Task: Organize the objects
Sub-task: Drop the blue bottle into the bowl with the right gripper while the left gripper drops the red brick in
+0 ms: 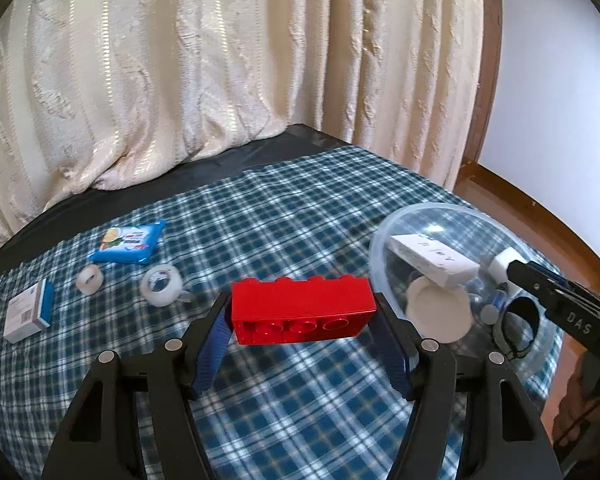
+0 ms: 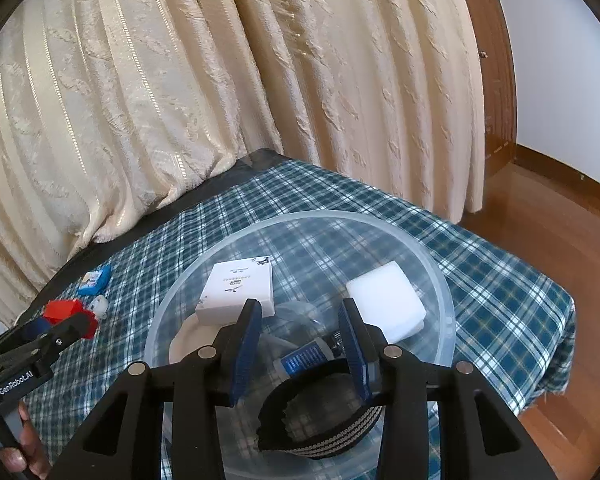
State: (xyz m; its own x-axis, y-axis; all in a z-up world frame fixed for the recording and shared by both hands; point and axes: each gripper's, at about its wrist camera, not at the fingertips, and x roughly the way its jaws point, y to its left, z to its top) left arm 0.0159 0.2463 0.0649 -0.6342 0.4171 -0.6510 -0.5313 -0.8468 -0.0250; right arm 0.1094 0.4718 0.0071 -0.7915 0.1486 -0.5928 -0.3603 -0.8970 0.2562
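My left gripper (image 1: 302, 306) is shut on a red toy brick (image 1: 300, 304), holding it by its ends above the checked cloth, left of a clear plastic bowl (image 1: 420, 211). From the right wrist view the brick (image 2: 62, 310) shows at the far left, in the left gripper (image 2: 74, 326). My right gripper (image 2: 300, 306) stands open over the bowl (image 2: 300, 216), nothing between its pads. In the bowl lie a white box (image 2: 238, 292), a white foam block (image 2: 386, 306), a small blue-labelled bottle (image 2: 304, 358) and a black striped band (image 2: 320, 420).
On the cloth to the left lie a blue packet (image 1: 128, 242), two tape rolls (image 1: 89, 279) (image 1: 162, 285) and a small box (image 1: 28, 312). A cream curtain (image 1: 220, 60) hangs behind the table. The table's right edge drops to a wooden floor (image 2: 560, 240).
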